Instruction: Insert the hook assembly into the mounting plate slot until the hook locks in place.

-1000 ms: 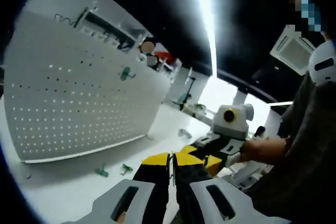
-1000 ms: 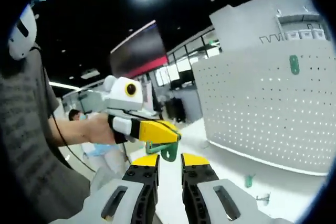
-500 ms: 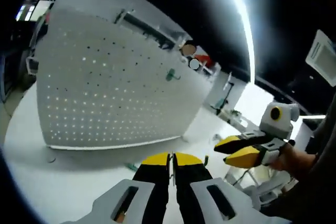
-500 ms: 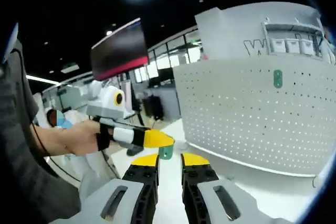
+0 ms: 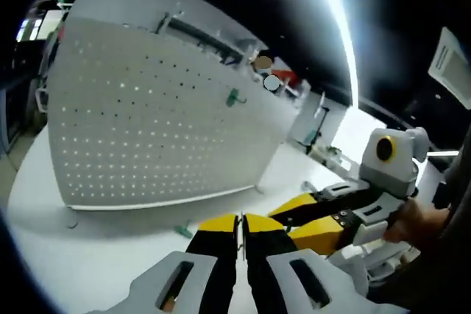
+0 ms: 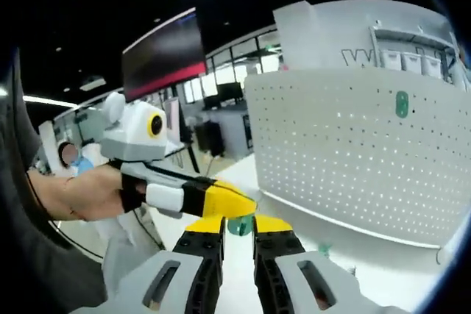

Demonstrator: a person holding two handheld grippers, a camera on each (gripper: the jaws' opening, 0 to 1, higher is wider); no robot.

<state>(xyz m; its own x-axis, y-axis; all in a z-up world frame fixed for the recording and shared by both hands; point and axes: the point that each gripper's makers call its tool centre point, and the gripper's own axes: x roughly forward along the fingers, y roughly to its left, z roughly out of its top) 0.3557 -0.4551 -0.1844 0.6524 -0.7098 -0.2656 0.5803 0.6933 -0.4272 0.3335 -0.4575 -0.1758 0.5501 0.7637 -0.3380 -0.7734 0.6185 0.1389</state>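
Note:
The white pegboard mounting plate (image 5: pixel 140 130) stands upright on the table, with one green hook (image 5: pixel 234 97) hanging on it. In the right gripper view the plate (image 6: pixel 353 152) is at the right, with that hook (image 6: pixel 401 104) high on it. My left gripper (image 5: pixel 239 222) is shut. The right gripper view shows it (image 6: pixel 249 200) coming in from the left with a green hook assembly (image 6: pixel 239 226) at its tips. That piece sits in the gap between the tips of my right gripper (image 6: pixel 237 224), which is open. My right gripper (image 5: pixel 288 220) reaches in beside the left jaws.
A loose green hook (image 5: pixel 182 232) lies on the white table (image 5: pixel 88 255) in front of the plate, seen also as a small green piece (image 6: pixel 324 250). A person's hand (image 6: pixel 81 193) holds the left gripper. Desks and screens stand far behind.
The two grippers have come closer together. The green hook assembly at the left gripper's tips now sits right between the right gripper's jaw tips.

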